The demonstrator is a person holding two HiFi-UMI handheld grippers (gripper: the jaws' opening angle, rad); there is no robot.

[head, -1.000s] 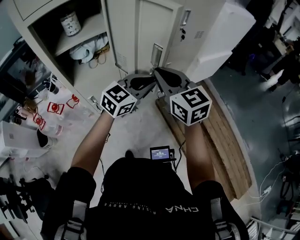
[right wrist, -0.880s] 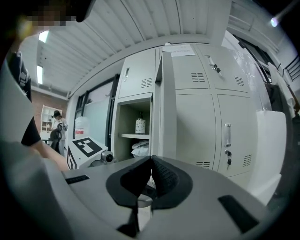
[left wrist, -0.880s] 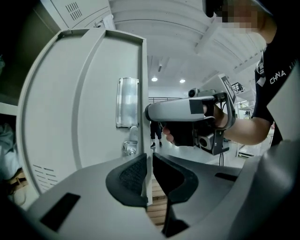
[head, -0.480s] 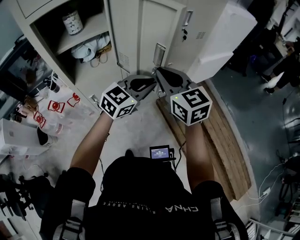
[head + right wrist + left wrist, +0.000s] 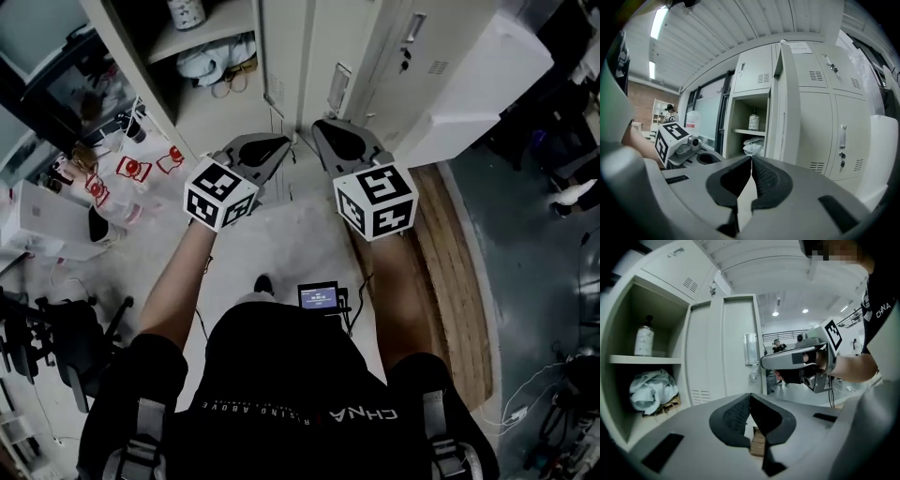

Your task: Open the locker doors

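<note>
1. Two grippers, both closed on nothing. The left gripper (image 5: 750, 398) has just snapped its jaws together with nothing between them. The right gripper (image 5: 750, 160) has its pads tip to tip as well, nothing caught.
2. The lockers (image 5: 281, 56) stand straight ahead of both grippers, near the tips but not touching. They're pale painted sheet metal, all flat panels and boxy corners.
3. One compartment at the left is already open, and its open door (image 5: 786, 108) is swung out edge-on. The closed door (image 5: 738, 343) next to it has a tall, narrow handle (image 5: 750, 348) with keys (image 5: 753, 376) dangling under it. There are slotted vents (image 5: 817, 166) low on the door fronts.
4. Inside the open one there's a shelf (image 5: 642, 359) with a patterned bottle (image 5: 644, 338) upright on it. A crumpled pale cloth (image 5: 651, 390) is heaped underneath.
5. The gripper bodies are smooth grey plastic, and the pads are dark with a cross-hatched texture.
6. Rough wooden planks (image 5: 450, 281) lie on the floor at the right, by the locker base.
7. Hard to make out:
   - The head view chops off the locker tops.
   - The back of the open compartment is just dark.
   - The bottle's print is too small to read.
   - I can't tell if the closed door is locked.
</note>
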